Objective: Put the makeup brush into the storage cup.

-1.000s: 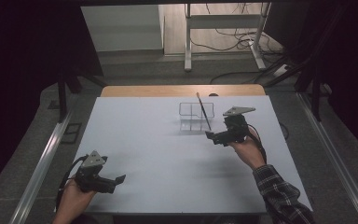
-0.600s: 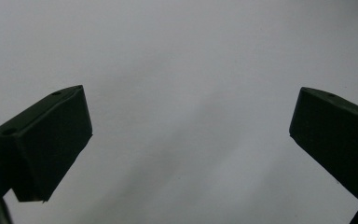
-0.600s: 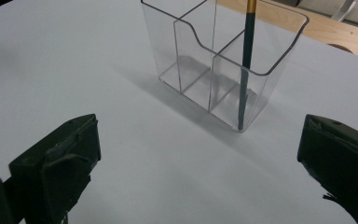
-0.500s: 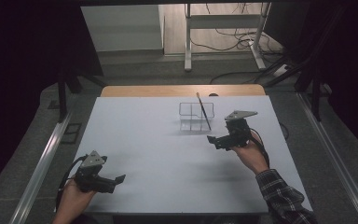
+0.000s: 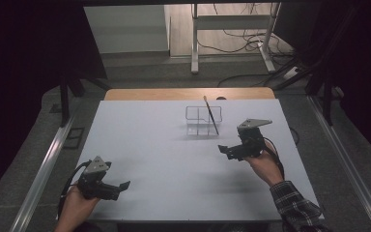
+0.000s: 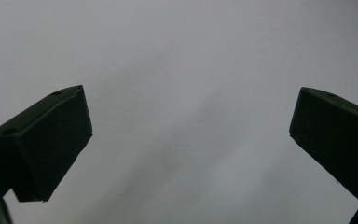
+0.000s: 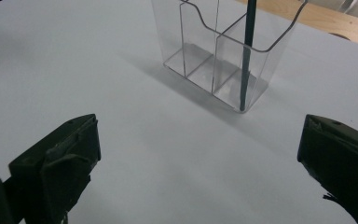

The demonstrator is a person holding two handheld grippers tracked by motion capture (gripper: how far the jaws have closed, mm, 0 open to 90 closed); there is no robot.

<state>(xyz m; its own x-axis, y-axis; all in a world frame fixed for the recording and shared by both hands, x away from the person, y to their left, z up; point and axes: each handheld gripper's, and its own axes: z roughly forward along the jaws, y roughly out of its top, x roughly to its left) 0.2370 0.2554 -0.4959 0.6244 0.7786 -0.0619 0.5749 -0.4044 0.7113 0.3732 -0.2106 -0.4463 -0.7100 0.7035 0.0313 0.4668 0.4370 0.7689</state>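
Item 1. Clear acrylic organiser (image 5: pixel 203 121), compartmented, standing upright on the white table (image 5: pixel 149 145) toward its far side, right of centre. In the right gripper view (image 7: pixel 223 51) its top edge is cut off by the frame, and the thin transparent walls make the number of cells hard to count.

Item 2. Dark slender pen (image 5: pixel 211 115), standing tilted in the organiser's right-hand end compartment, tip on the cell floor (image 7: pixel 245 60). Its upper end runs out of the right gripper view; no markings can be made out.

Item 3. Right gripper (image 5: pixel 226 151), held by a hand with a plaid sleeve, near the organiser but apart from it, to its near right. Jaws spread wide, nothing between them (image 7: pixel 198 163).

Item 4. Left gripper (image 5: pixel 121 188), at the table's near left corner, well apart from the organiser. Jaws wide, empty, over bare white surface (image 6: pixel 191 140); that view is soft and blurred.

Item 5. Wooden strip (image 5: pixel 188 94) along the table's far edge, partly covered by the white surface.
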